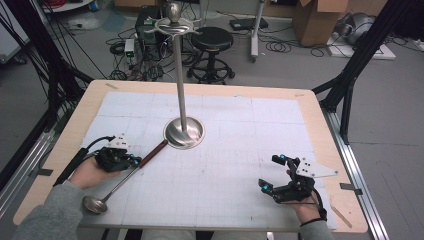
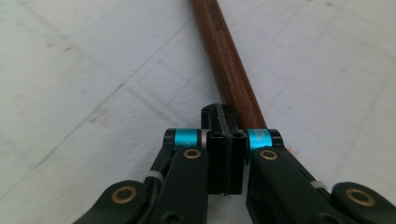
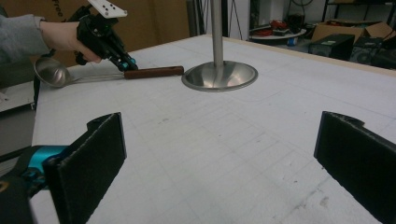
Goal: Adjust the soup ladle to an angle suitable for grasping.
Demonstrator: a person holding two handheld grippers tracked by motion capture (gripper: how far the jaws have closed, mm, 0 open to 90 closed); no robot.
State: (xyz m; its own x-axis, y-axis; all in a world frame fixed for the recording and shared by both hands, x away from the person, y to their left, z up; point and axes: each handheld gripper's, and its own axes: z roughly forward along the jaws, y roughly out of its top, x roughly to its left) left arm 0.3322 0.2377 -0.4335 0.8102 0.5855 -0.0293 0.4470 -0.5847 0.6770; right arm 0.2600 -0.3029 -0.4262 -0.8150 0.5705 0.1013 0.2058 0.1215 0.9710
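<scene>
Jaws of the left claw (image 2: 223,122) are pressed together, their pads meeting just beside the brown wooden handle (image 2: 229,65) of a ladle (image 1: 122,180); from the left gripper view the handle runs up past the tips on their right, and whether the pads pinch its edge or only rest against it is hard to tell, since the jaws hide the lower end of the handle. From above, that claw (image 1: 136,161) sits at the joint where wood meets the thin metal shaft, and the hand (image 1: 89,172) behind it covers part of the shaft. The ladle lies flat on the bench (image 1: 65,130), bowl (image 1: 94,204) toward the near left edge, handle tip close to the round base (image 1: 184,133) of a tall metal stand (image 1: 180,70). The stand's top is cut off in the right gripper view. The right claw (image 1: 269,172), well apart from the ladle at the near right, has its jaws spread wide with nothing between them, above the white gridded sheet (image 1: 240,165).
</scene>
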